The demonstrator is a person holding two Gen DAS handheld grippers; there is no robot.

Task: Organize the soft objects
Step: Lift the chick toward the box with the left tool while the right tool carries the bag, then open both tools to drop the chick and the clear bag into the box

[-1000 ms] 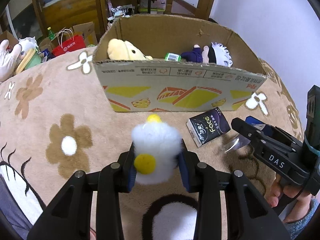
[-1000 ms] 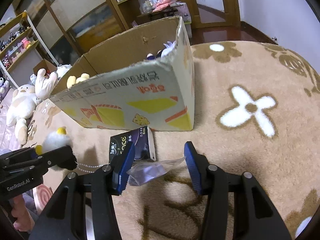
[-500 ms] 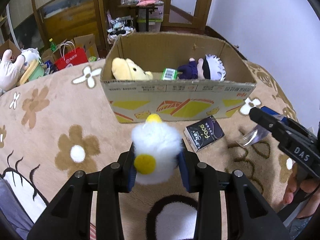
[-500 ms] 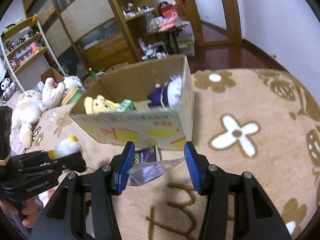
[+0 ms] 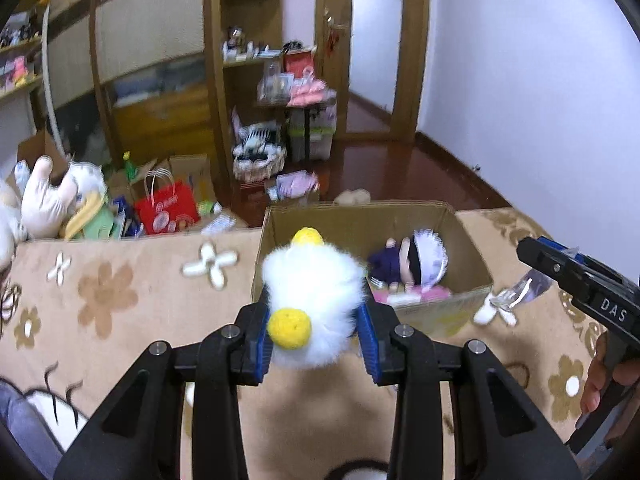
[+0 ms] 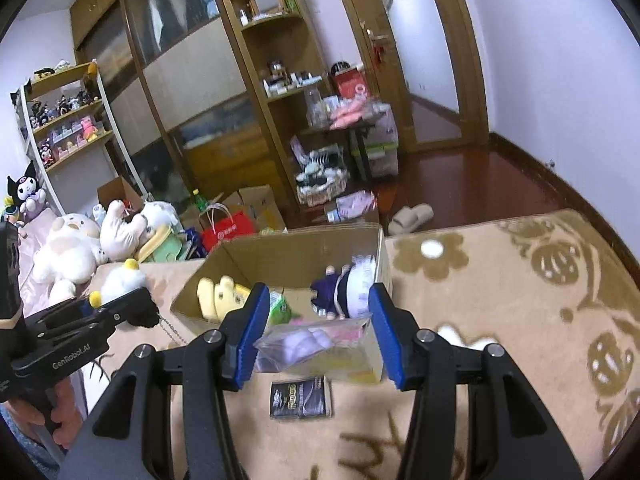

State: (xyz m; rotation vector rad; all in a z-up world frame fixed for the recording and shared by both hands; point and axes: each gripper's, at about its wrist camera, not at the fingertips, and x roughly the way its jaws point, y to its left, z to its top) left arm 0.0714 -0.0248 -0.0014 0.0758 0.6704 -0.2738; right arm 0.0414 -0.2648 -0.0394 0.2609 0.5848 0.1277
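Hiding from left wrist: yellow plush (image 6: 218,294) inside box (image 6: 304,246).

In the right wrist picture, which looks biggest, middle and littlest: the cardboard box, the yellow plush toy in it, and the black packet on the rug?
1. cardboard box, plainly the largest.
2 and 3. yellow plush toy and black packet look about alike; the packet lies nearer the camera, so I won't rank them.
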